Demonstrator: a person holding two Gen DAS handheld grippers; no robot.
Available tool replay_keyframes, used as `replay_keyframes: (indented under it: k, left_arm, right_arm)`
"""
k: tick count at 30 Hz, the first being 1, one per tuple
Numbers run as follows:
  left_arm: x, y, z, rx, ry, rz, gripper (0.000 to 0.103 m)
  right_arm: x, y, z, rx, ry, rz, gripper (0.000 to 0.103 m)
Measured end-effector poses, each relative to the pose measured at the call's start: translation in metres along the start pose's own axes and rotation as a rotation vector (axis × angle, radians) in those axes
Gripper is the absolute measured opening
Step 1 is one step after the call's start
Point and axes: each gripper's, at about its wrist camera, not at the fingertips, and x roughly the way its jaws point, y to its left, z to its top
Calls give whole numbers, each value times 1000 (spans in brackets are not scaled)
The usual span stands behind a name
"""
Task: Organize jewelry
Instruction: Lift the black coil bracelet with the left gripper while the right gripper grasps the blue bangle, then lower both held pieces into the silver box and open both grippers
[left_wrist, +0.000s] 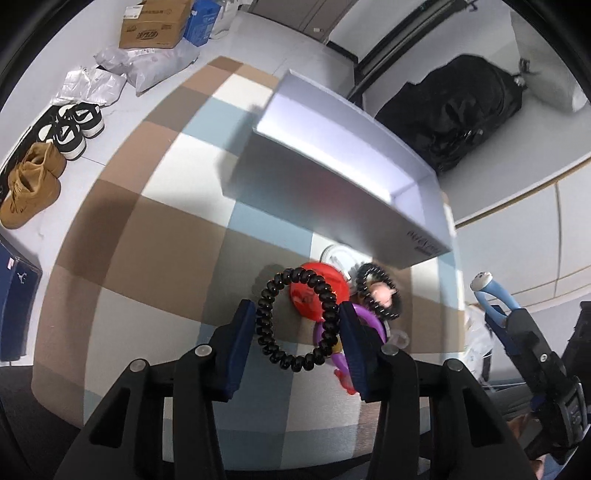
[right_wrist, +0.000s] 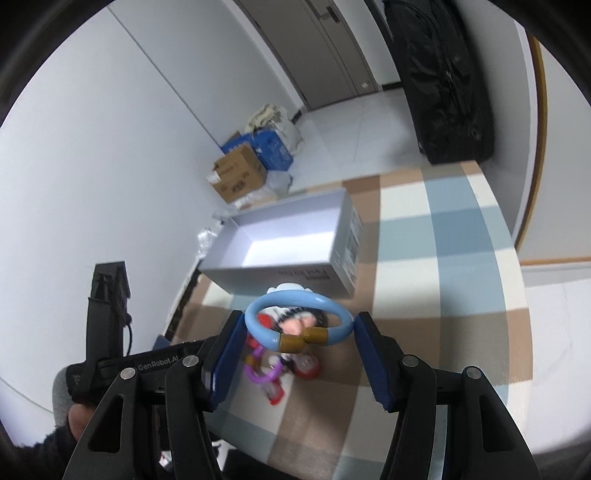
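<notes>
Both grippers, left (left_wrist: 297, 326) pinching a black coil tie (left_wrist: 295, 317) and right (right_wrist: 301, 332) a blue ring (right_wrist: 299, 314), hover ready to drop them into the box (right_wrist: 295, 236)

Your left gripper (left_wrist: 297, 334) holds the coil hair tie (left_wrist: 295, 319) between its jaws, above the worktop (left_wrist: 147, 240). Behind it lies the open box (left_wrist: 332, 184), with the pile of trinkets (left_wrist: 325, 291) just before the box. Your right gripper (right_wrist: 301, 350), to the right, holds the bracelet (right_wrist: 299, 317) over that pile.
</notes>
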Motion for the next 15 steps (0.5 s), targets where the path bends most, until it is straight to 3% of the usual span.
replay_keyframes:
  k: [9,15]
  left_arm:
    - [-45,-29,22,50,-140,-81,40]
    - [-47,-57,56,108,-174,-95,40]
  right_arm:
    - [1,17,19,-30,-40,51,59]
    - [9,29,45,-51,-60,58,59]
